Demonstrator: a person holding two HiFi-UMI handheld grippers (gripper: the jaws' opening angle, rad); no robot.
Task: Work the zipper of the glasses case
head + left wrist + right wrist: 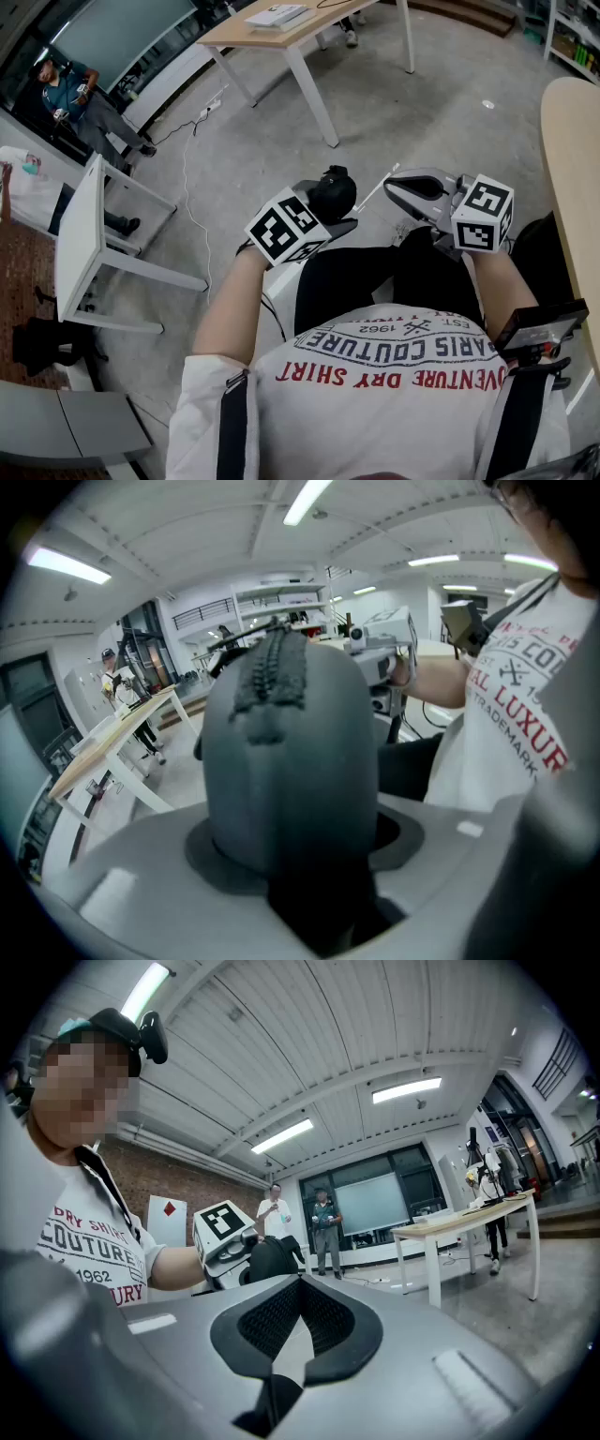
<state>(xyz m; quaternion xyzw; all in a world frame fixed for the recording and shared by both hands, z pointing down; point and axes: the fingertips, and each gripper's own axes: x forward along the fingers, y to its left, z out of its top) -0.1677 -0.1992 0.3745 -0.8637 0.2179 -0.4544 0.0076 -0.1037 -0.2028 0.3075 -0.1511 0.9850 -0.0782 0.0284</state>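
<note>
Before torso | left gripper (300, 847) clamps glasses case (286, 761) | right gripper (298, 1321) closed, empty

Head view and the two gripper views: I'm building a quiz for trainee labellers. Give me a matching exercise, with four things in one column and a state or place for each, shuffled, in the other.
Things
1. left tool
2. right tool
3. glasses case
4. wooden-topped table

States or places
a. shut, nothing between its jaws
b. far ahead, at the top of the head view
c. shut on a thing
d. dark, held up in the air

Pairs: 1-c, 2-a, 3-d, 4-b
</note>
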